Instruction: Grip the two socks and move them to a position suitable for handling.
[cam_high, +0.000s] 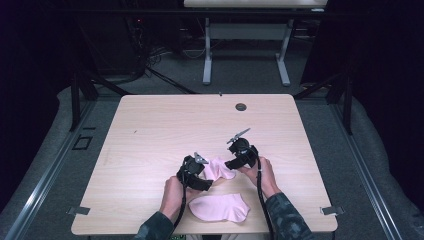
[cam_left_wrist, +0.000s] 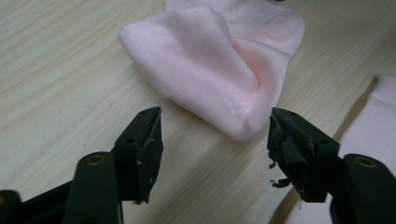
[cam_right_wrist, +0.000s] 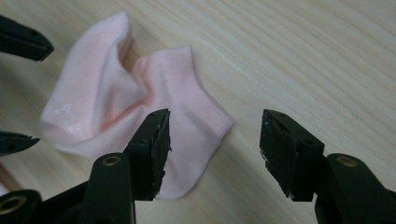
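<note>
Socks, two pink ones, lay on the near half of the wooden table. Crumpled sock sat at roughly 6 o'clock from table centre, bunched into a raised fold, between the two grippers. Flat sock lay spread out at 6 o'clock of the crumpled one, close to the near table edge, a little apart from it.

Left gripper was at 9 o'clock of the crumpled sock, just beside it; its jaws stood spread, nothing between them. In the left gripper view the crumpled sock was just ahead of the tips at 12 o'clock, not touched, flat sock at 3 o'clock.

Right gripper was at 2 o'clock of the crumpled sock, jaws spread apart too, gripping nothing. In the right gripper view the crumpled sock lay at 10 o'clock, partly behind one jaw; contact couldn't be told.
</note>
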